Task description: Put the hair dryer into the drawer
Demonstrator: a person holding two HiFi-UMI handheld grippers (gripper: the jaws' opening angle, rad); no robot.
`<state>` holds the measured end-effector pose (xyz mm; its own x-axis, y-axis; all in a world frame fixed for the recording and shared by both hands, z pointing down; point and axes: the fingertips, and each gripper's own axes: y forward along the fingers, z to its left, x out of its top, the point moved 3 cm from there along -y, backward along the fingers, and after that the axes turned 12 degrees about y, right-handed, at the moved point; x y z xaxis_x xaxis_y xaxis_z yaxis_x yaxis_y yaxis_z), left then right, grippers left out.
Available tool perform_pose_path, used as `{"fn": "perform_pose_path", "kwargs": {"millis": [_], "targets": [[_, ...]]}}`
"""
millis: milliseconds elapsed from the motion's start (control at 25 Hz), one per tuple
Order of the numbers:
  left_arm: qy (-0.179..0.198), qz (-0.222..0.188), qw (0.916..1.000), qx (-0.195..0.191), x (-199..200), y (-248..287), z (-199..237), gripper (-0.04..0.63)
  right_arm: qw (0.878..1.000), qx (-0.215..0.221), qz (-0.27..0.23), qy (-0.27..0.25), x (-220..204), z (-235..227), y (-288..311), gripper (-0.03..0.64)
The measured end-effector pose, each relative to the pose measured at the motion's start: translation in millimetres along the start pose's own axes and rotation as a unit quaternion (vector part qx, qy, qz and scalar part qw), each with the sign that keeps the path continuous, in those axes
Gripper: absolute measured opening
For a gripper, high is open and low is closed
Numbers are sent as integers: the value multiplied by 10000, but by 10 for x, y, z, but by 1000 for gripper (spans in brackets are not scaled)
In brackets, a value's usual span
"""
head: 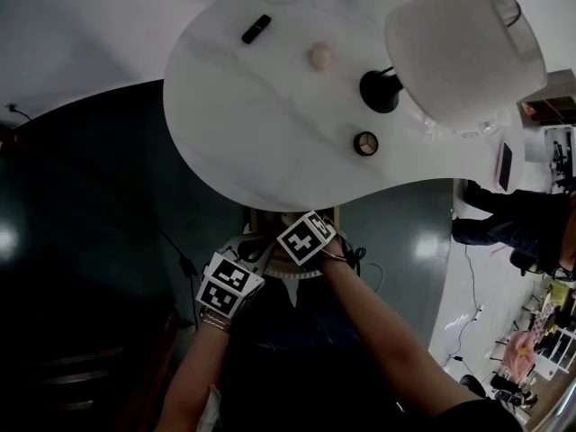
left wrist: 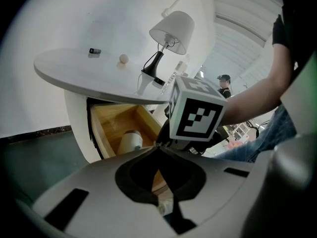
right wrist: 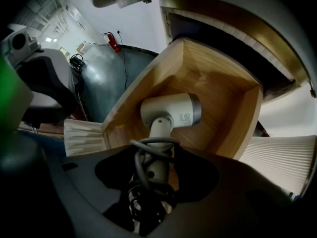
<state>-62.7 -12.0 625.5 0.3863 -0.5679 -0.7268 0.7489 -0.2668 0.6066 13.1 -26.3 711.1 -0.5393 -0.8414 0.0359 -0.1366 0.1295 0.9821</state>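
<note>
The white hair dryer point(right wrist: 171, 112) lies in the open wooden drawer point(right wrist: 223, 98) under the white table point(head: 270, 124), barrel across, handle toward me. My right gripper point(right wrist: 156, 155) is shut on that handle, with the black cord point(right wrist: 141, 182) looped around it between the jaws. In the head view the right gripper point(head: 306, 238) sits at the drawer point(head: 270, 216) mouth; the left gripper point(head: 229, 283) hangs lower left. The left gripper point(left wrist: 159, 150) is shut with its tips touching and holds nothing. Past it I see the hair dryer point(left wrist: 130, 142) in the drawer point(left wrist: 106, 120) and the right gripper's marker cube point(left wrist: 195, 114).
On the table stand a lamp with a white shade point(head: 463, 48) and black base point(head: 380, 90), a small black object point(head: 256, 29), a round beige object point(head: 320, 56) and a small round case point(head: 365, 143). A person point(head: 504, 214) stands at the right. Cables lie on the dark floor point(head: 81, 205).
</note>
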Motion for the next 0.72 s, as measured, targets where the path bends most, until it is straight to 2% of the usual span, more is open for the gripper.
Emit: {"fn": "perform_pose_path", "kwargs": {"millis": [160,320,520,720], "targets": [[-25,-43,10000,8,48,-16,-11,12,9993,363,117,-40,-59,27,-66,270],[-4,-28,10000,-26,10,3,-26,12,9981,565,226,25,-123,19,-178,268],[-9,-51,10000,-9,-6,-9,-23,12,9994,343,40,-11,-133,16,-207,249],[-5,64,10000,-3,-54,-20,-7,12,9993,-58,-296,-236,-47,-65,-204,233]]}}
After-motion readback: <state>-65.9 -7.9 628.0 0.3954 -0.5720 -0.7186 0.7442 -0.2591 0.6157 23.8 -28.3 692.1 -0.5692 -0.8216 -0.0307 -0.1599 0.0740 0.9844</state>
